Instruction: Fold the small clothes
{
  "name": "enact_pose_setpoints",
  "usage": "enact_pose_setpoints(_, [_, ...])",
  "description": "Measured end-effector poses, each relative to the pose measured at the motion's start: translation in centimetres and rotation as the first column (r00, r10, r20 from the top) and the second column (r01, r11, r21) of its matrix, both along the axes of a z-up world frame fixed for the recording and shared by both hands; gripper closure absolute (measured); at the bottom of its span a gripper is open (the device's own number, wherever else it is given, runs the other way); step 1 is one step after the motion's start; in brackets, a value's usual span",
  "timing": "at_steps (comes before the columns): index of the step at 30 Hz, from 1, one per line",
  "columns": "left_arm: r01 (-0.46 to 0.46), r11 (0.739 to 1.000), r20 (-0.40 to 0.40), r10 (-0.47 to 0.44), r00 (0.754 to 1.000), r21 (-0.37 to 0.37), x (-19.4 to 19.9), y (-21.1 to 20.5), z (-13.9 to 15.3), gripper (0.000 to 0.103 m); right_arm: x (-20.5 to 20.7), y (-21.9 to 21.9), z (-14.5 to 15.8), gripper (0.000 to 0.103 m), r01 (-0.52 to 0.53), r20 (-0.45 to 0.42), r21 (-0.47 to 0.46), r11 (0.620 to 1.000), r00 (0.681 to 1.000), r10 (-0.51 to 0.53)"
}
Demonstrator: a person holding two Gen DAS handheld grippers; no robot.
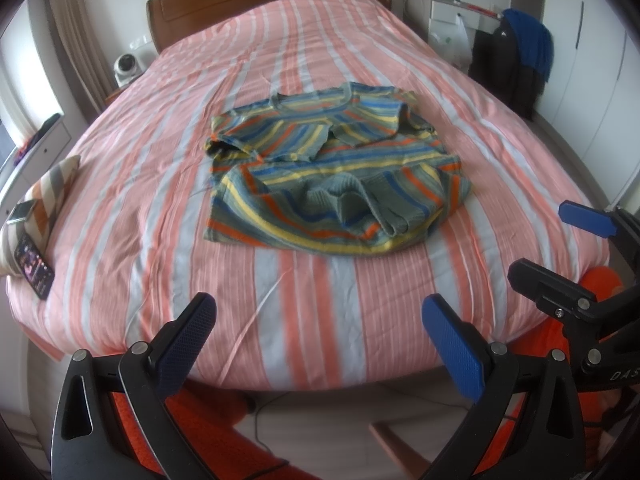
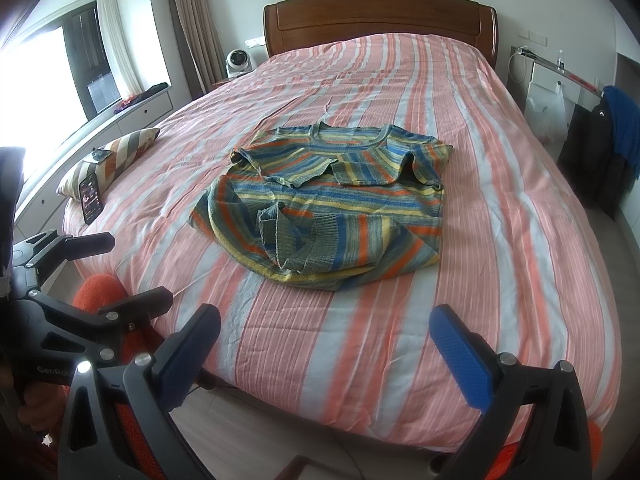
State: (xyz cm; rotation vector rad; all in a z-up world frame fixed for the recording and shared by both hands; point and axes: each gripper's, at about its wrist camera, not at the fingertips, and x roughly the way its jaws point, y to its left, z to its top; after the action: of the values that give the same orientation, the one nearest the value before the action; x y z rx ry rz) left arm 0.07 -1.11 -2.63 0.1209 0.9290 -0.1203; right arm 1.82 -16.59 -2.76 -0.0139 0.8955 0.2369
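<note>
In the middle of the bed, on the pink striped cover, lies the sweater, a small knit in blue, yellow and orange bands, its collar toward the headboard and its hem toward us. Both sleeves are turned in across the chest, and the bottom edge looks folded up in a loose, lumpy roll, so I'd call this part-way through, with the fold needing to be tidied or doubled. The left tongs hang at the foot of the bed, spread wide and carrying nothing; the right tongs sit just beside them, equally wide, equally empty. Both are well short of the sweater, lined up as if for a two-handed reach at the near edge. Off to the left edge a pillow props up a phone, well clear of the work.
</note>
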Motion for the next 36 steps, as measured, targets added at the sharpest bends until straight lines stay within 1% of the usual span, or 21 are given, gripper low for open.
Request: enact_pose_setpoints(36, [0.002, 1.0, -0.003, -0.002, 1.0, 0.003, -0.14, -0.26, -0.1, 0.0, -0.03, 0.05, -0.09, 0.0, 0.0, -0.003, 0.003, 1.0, 1.0, 0.0])
